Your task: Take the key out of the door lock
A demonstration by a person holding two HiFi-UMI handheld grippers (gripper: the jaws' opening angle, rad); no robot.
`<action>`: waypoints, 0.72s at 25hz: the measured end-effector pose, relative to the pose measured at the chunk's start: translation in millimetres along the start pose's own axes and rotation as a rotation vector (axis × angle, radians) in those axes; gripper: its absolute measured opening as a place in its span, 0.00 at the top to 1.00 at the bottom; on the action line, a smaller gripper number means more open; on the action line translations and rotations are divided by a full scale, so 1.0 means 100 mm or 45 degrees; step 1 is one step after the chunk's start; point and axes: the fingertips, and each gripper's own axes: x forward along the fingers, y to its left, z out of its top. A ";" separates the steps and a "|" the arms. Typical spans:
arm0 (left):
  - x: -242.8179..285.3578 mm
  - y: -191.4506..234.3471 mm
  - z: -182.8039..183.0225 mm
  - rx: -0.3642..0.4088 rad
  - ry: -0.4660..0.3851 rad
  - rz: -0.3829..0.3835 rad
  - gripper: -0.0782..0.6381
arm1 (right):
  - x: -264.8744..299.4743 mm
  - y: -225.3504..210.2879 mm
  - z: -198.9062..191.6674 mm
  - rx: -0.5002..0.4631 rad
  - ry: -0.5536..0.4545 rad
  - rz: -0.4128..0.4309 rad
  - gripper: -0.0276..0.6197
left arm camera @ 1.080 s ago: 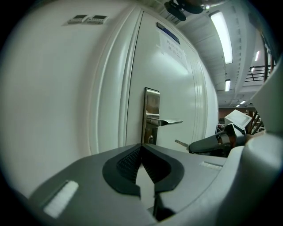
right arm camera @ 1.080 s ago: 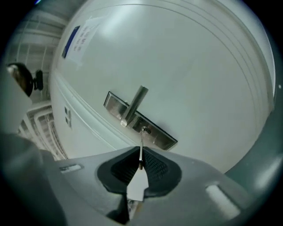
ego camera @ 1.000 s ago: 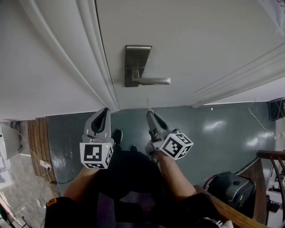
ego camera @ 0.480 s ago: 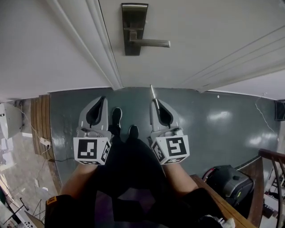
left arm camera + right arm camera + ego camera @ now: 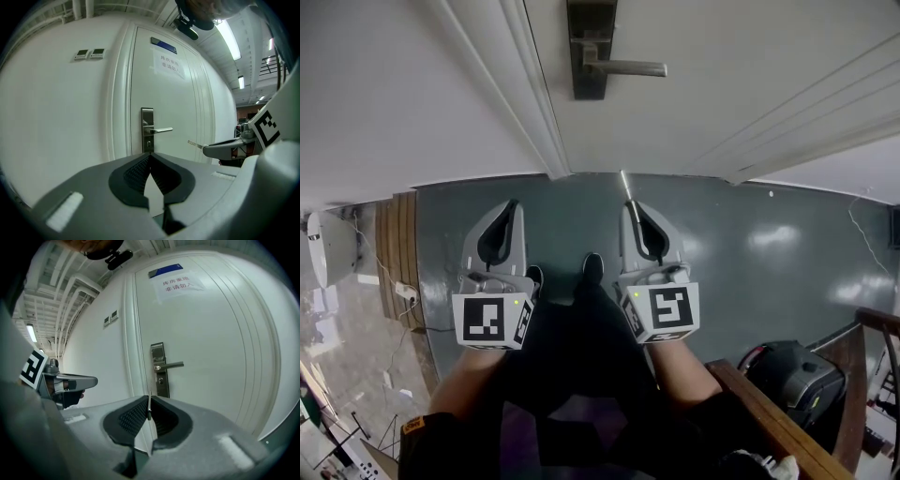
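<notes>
Key [image 5: 625, 184] is thin, and only its end is pinched in my right tongs [image 5: 631, 206]. It is out of the door lock [image 5: 591, 47] and above the floor [image 5: 750, 244]. If I shake or loosen my grip, it could slip out and drop. My left tongs [image 5: 513, 206] are closed on nothing.

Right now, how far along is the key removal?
Done: the key is out of the door lock, with its blade sticking out from the shut right tool, well back from the lock. In hand: only holding it. Left: nothing visible to do. The left tool is shut and empty.
</notes>
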 end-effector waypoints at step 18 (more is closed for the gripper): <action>-1.00 0.70 -0.26 0.026 -0.057 -0.267 0.87 | -0.48 1.35 -0.25 0.014 -0.001 -0.225 0.93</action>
